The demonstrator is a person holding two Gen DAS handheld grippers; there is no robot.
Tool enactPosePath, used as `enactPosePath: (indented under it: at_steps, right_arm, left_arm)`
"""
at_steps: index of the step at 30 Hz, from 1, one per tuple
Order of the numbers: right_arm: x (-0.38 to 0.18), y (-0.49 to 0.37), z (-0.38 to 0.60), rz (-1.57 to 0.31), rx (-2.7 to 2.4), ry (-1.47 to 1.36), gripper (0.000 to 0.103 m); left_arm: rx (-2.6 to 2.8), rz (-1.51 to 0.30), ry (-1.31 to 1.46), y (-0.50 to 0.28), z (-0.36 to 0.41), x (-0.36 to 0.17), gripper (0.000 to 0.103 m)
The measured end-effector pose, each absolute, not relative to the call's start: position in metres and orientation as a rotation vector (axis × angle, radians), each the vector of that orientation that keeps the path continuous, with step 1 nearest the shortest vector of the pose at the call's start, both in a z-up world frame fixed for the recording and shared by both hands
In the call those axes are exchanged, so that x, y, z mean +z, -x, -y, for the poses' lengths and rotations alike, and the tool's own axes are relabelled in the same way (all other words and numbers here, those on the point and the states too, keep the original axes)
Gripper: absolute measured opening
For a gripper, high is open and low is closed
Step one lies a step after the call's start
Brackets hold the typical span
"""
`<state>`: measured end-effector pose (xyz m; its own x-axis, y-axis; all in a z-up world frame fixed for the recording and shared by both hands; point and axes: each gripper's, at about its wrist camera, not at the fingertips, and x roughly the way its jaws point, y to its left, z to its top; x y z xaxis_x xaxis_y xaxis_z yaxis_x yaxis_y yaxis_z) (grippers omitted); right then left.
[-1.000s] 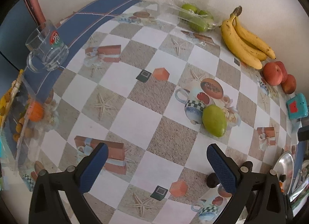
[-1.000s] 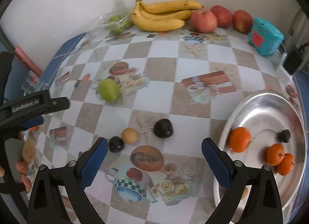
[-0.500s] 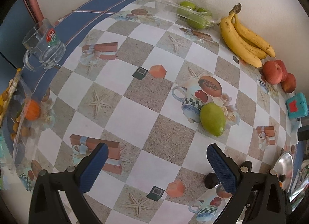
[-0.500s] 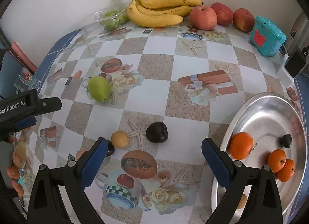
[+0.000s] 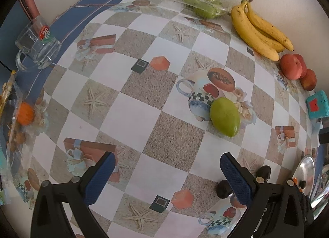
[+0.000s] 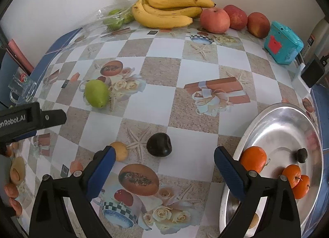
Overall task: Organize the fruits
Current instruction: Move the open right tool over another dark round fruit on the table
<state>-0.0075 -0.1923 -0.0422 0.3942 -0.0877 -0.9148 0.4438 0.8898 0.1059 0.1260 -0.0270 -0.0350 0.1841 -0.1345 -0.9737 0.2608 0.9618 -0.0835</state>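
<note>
Dark plum on tablecloth, between my right gripper fingers, ahead of tips: lined up for grasp. Jaws wide, empty. Steel tray right, holding oranges. Left gripper wide, idle.

Table: white and sandy-beige checks, printed with starfish, roses, gift boxes and checked cups; blue border at the far-left edge.
Bananas: yellow with small dark flecks.
Apples: pinkish red.
Pear: light green.
Plum: near black.
Small round fruit: yellow-tan.
Tray: shiny silver.
Oranges: bright orange.
Box: turquoise with a red patch.
Right hand-held gripper: black body, dark blue textured pads.
Left hand-held gripper: black and blue likewise.
</note>
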Motion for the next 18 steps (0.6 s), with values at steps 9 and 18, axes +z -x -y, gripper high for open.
enactPosePath:
  at_steps: [9, 18]
  right_arm:
    - [-0.044, 0.007, 0.195, -1.114, -0.361, -0.372, 0.08]
    - [-0.053, 0.006, 0.2, -1.135, -0.38, -0.414, 0.076]
  left_arm:
    - [-0.297, -1.387, -0.117, -0.123, 0.035, -0.044, 0.103]
    - [-0.303, -1.393, -0.116, -0.123, 0.038, -0.046, 0.103]
